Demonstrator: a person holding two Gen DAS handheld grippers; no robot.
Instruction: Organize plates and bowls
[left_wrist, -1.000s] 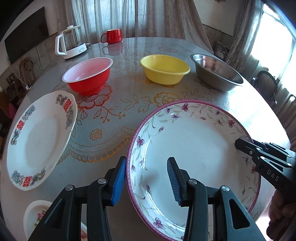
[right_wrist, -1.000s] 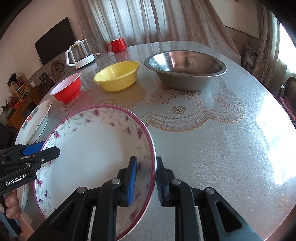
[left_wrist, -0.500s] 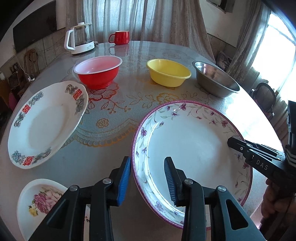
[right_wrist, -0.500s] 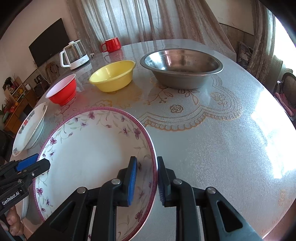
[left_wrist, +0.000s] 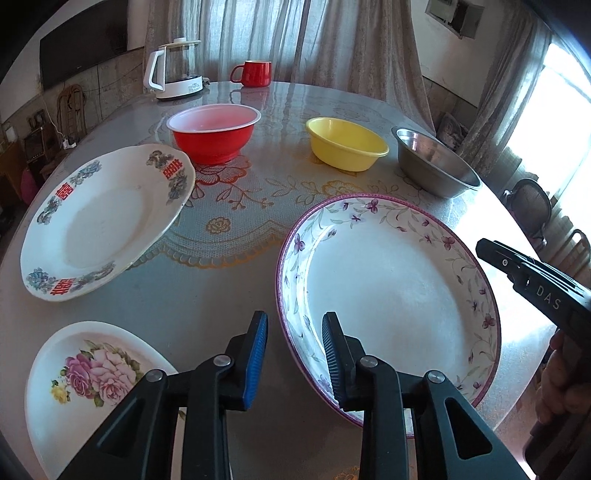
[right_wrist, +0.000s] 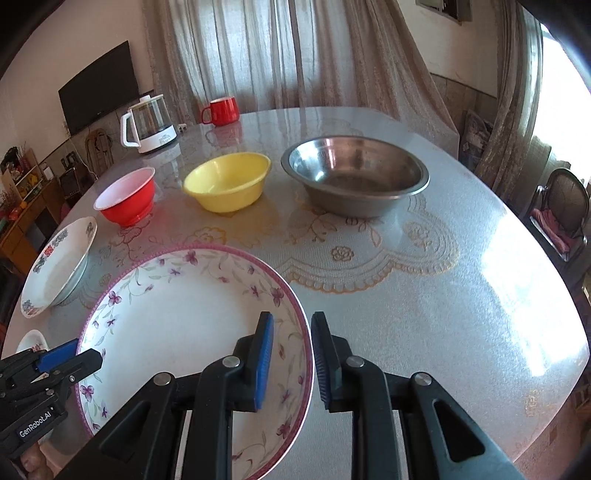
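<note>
A big deep plate with purple flowers and a purple rim (left_wrist: 388, 295) (right_wrist: 177, 314) lies at the table's near side. My right gripper (right_wrist: 292, 317) is shut on its right rim, blue pad inside the wall and black finger outside. In the left wrist view it shows as a black tip (left_wrist: 484, 247) over that rim. My left gripper (left_wrist: 293, 315) (right_wrist: 79, 356) straddles the left rim. Its jaws are closing, and a gap still shows between the blue pad and the rim.
Left of the big plate lie a white plate with red characters (left_wrist: 99, 221) and a small rose plate (left_wrist: 92, 380). Behind stand a red bowl (left_wrist: 214, 136), a yellow bowl (left_wrist: 345, 146) and a steel bowl (right_wrist: 354, 181). Kettle (left_wrist: 173, 70) and red mug (left_wrist: 255, 73) stand at the far edge.
The left jaws have narrowed around the plate's left rim, and that view has shifted so the rose plate shows fully. The right gripper has risen a little, with the rim still between its fingers.
</note>
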